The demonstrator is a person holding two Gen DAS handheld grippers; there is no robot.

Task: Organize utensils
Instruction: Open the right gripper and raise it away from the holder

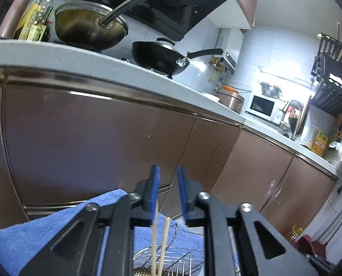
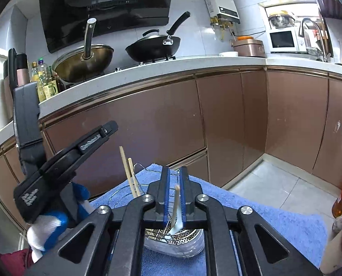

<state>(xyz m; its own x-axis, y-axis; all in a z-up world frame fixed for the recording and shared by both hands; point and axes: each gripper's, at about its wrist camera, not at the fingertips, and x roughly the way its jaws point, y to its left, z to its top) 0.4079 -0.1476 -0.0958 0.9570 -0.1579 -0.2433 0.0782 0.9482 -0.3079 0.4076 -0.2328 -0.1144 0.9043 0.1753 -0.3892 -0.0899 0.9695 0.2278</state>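
Both tools stand slightly open. The chopsticks [image 1: 158, 248] under the left tool [image 1: 168, 191] and the spoon [image 2: 176, 209] between the right tool's [image 2: 175, 193] pads sit upright in the wire rack [image 2: 173, 237], which may tip if clipped while withdrawing.

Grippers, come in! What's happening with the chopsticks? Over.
Left gripper jaws apart, chopsticks standing in wire rack. Right gripper jaws loose around wooden stick. Nothing blocking.

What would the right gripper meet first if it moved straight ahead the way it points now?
Probably the far wire rim of the utensil rack on the blue towel, then the brown cabinet doors. Depth is unclear. The right gripper has a spoon standing between its fingers.
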